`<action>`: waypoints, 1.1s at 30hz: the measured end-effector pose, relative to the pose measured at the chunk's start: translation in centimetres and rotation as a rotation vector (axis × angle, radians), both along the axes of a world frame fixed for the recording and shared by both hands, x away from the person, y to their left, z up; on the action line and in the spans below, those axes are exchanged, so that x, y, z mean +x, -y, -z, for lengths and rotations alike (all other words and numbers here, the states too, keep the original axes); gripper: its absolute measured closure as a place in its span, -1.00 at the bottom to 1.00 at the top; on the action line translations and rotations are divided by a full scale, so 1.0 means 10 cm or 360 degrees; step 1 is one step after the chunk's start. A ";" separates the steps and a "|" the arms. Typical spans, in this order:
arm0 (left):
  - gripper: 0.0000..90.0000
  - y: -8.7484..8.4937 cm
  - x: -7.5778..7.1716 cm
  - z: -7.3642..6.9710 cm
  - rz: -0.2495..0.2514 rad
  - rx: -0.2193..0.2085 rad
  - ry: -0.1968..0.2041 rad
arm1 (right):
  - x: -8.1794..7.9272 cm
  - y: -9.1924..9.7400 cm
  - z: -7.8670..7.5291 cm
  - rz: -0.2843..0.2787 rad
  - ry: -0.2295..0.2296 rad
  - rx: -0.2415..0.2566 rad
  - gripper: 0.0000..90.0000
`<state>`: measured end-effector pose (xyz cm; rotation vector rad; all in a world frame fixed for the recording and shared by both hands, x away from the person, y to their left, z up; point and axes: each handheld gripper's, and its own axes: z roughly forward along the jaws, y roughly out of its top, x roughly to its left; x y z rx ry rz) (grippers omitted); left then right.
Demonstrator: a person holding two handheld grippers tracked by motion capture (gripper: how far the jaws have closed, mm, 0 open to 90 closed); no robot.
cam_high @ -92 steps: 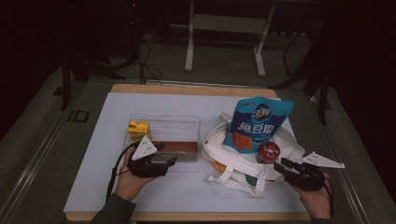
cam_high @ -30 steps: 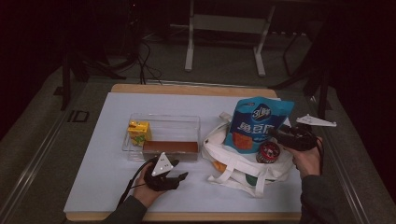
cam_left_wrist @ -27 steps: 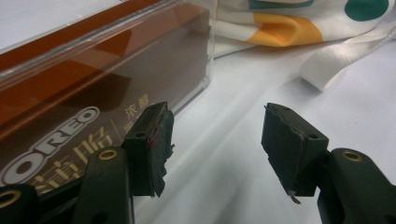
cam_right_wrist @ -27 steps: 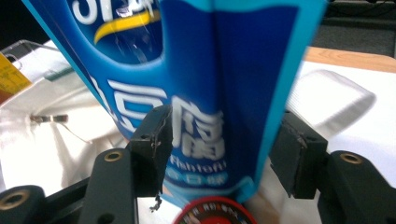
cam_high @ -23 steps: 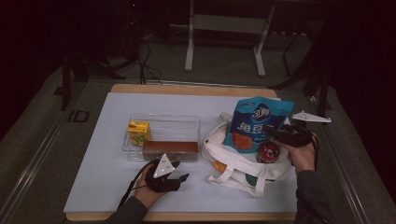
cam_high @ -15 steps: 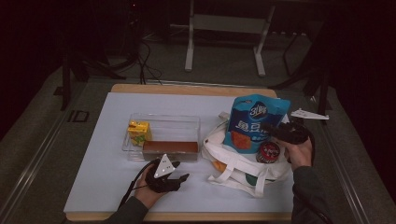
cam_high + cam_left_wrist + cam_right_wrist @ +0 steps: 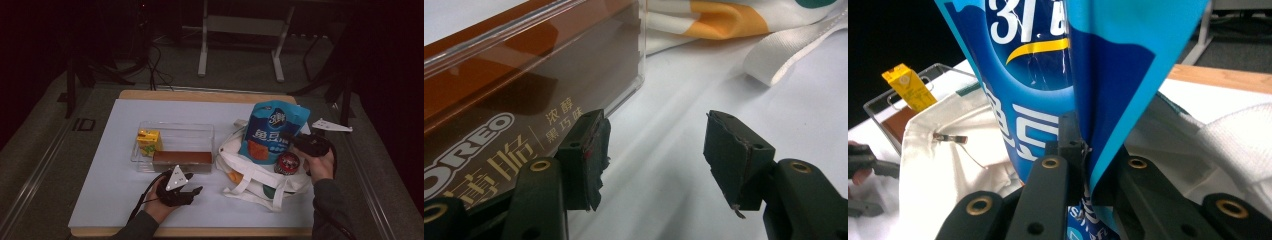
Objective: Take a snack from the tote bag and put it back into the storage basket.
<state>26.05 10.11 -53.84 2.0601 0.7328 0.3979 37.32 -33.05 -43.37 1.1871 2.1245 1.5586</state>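
Observation:
A blue snack bag (image 7: 272,132) stands upright in a white tote bag (image 7: 260,172) at the table's right. My right gripper (image 7: 295,140) comes in from the right; its jaws have just been closing and now pinch the blue bag's (image 7: 1048,75) side edge between the pads, right gripper (image 7: 1083,160) shut on it. My left gripper (image 7: 197,190) rests open on the table in front of a clear tray (image 7: 175,127). Nothing lies between the left gripper (image 7: 656,150) jaws; a brown biscuit box (image 7: 499,100) sits just beside its left fingertip.
The clear tray holds a yellow juice carton (image 7: 149,141) and the brown box (image 7: 182,160). A red-lidded can (image 7: 287,163) lies in the tote beside the blue bag. A tote strap (image 7: 794,45) trails onto the white table cover. Metal stands rise behind the table.
My right gripper edged left to the blue bag's side and shut on its edge. Earlier it rose from the tote's front right. The left gripper has stayed put for the last second.

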 end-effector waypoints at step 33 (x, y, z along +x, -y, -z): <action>-0.06 0.00 0.00 0.00 -0.0007 0.0001 -0.0004 | -0.01 -0.11 -0.32 -0.0061 -0.0022 0.0061 0.97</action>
